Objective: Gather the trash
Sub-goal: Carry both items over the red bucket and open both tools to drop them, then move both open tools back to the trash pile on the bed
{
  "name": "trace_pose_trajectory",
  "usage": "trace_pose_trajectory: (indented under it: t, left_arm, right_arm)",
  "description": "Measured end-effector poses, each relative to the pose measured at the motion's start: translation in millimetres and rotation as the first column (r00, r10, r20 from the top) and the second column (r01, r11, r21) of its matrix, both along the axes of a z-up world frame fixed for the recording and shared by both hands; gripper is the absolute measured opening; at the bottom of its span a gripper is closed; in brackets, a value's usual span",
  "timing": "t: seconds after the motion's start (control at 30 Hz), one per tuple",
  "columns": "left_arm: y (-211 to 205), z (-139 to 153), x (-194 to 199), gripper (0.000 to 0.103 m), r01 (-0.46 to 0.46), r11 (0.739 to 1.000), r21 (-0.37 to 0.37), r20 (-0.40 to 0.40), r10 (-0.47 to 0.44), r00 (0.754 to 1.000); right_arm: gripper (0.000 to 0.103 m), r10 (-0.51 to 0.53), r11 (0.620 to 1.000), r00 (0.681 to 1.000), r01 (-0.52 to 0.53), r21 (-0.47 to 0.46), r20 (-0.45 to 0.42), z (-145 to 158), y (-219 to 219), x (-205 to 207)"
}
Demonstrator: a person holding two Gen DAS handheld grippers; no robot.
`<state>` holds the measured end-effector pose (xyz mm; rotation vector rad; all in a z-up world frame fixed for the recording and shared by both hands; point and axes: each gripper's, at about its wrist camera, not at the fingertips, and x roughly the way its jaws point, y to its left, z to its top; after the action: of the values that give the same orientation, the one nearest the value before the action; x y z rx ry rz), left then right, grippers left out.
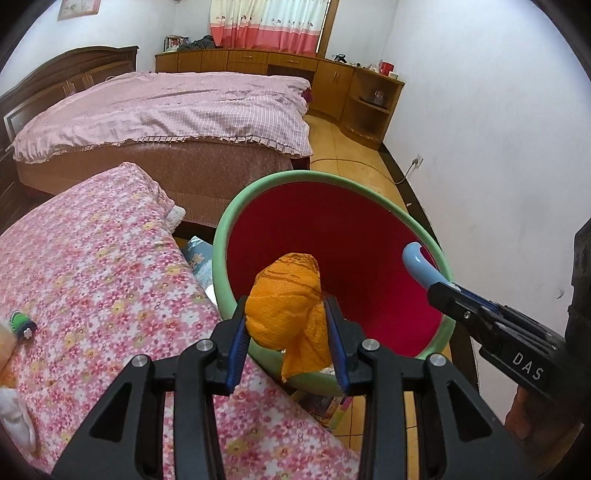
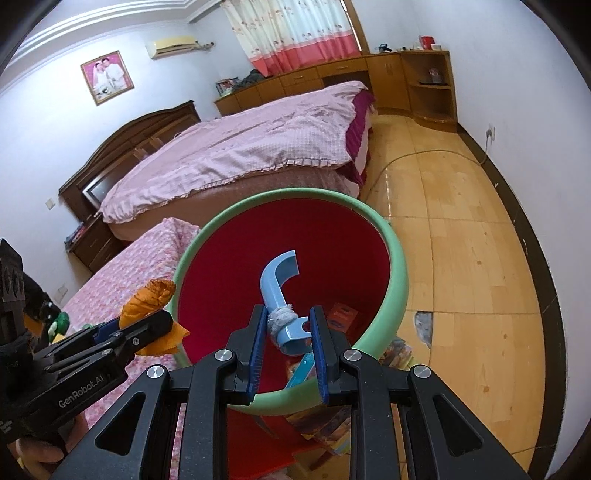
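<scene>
Jaws on crumpled orange cloth (image 1: 291, 310)

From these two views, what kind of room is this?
Most likely a home bedroom: a made bed with a wooden headboard, curtains over low cabinets, and a framed photo on the wall.

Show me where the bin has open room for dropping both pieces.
The red bin with the green rim is bare along its far red wall. Its floor near the right tongs holds boxes. The orange cloth wad in the left tongs sits over the crowded near rim, by the floral pink bedcover.
</scene>
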<state>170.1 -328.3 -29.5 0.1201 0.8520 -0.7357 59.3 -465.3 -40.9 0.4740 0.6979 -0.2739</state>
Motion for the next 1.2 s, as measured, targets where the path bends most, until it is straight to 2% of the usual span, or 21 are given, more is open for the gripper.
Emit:
trace_pose_trajectory:
  t: [0.27, 0.53, 0.6, 0.7, 0.9, 1.2]
  left_arm:
    - [1, -4, 5, 0.052, -0.022, 1.000, -0.011, -0.013, 0.021, 1.000]
    - [17, 6, 2, 0.052, -0.055, 0.998, -0.013, 0.003, 0.055, 0.998]
    - [26, 7, 2, 0.052, -0.073, 0.997, -0.013, 0.005, 0.073, 0.997]
    - [41, 12, 0, 0.052, -0.105, 0.994, -0.016, 0.008, 0.105, 0.994]
    - [79, 19, -2, 0.052, -0.181, 0.983, -0.014, 0.027, 0.181, 0.983]
    - [140, 22, 1, 0.052, -0.323, 0.946, -0.007, 0.030, 0.323, 0.946]
  right_arm:
    - [0.025, -0.005, 0.999, 1.000, 0.006, 0.034, -0.018, -10, -6, 6]
    - [0.027, 0.011, 1.000, 1.000, -0.011, 0.025, 0.002, -3, 3, 2]
    - [0.028, 0.013, 1.000, 1.000, -0.013, 0.022, 0.009, 0, 5, -1]
    - [0.037, 0.018, 0.999, 1.000, -0.019, 0.026, 0.021, 2, 9, -3]
    - [0.043, 0.037, 0.999, 0.999, -0.038, 0.032, 0.037, 9, 25, -5]
    - [0.050, 0.088, 0.995, 0.995, -0.090, 0.042, 0.054, 16, 53, -4]
